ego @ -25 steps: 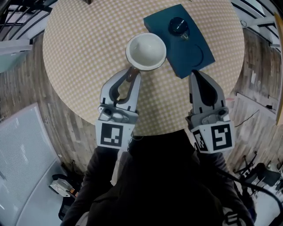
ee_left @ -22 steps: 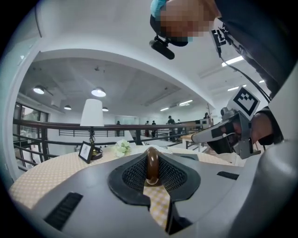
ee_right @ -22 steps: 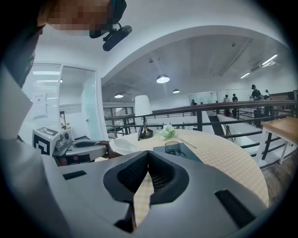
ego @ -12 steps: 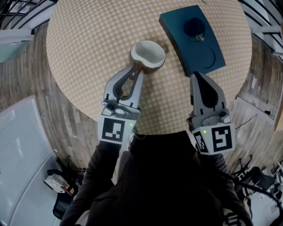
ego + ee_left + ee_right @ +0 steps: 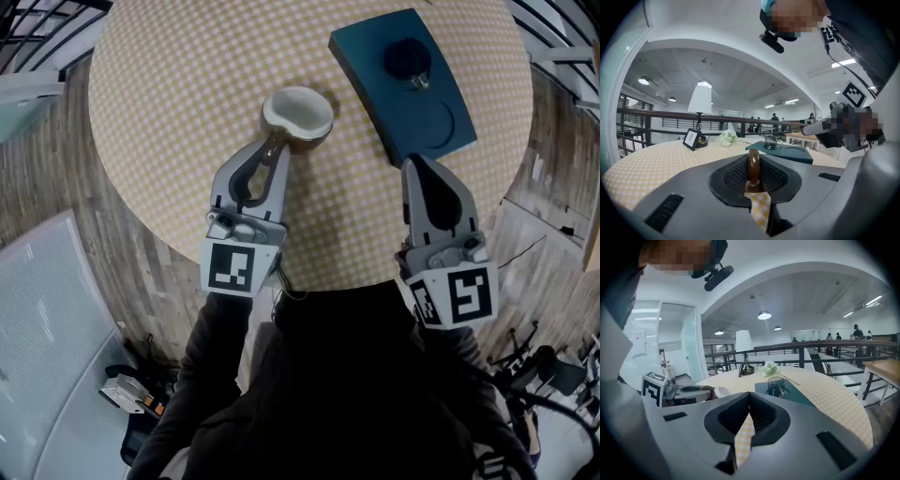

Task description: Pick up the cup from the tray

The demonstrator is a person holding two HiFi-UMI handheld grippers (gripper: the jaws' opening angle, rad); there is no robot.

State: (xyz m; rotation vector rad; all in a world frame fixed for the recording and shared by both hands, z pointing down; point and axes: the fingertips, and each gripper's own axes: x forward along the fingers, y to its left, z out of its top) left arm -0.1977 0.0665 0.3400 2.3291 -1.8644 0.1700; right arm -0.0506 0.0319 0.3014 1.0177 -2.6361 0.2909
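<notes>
A cup point(image 5: 297, 115), white inside and brown outside, hangs low over the checked round table point(image 5: 187, 84), left of the dark teal tray point(image 5: 424, 108). My left gripper point(image 5: 276, 150) is shut on its brown handle point(image 5: 753, 168), which stands upright between the pads in the left gripper view. I cannot tell whether the cup's base touches the cloth. On the tray's far end stands a glass cup point(image 5: 405, 58), also seen as the glass cup point(image 5: 776, 385). My right gripper point(image 5: 424, 171) hovers shut and empty near the tray's front corner.
At the table's far side stand a photo frame point(image 5: 691, 138), white flowers point(image 5: 727, 137) and a lamp point(image 5: 700, 101). The table's front edge point(image 5: 309, 281) lies just under both grippers. A railing point(image 5: 825, 350) runs behind the table.
The left gripper has sunk with the cup and carried it left, away from the tray. The right gripper has barely shifted.
</notes>
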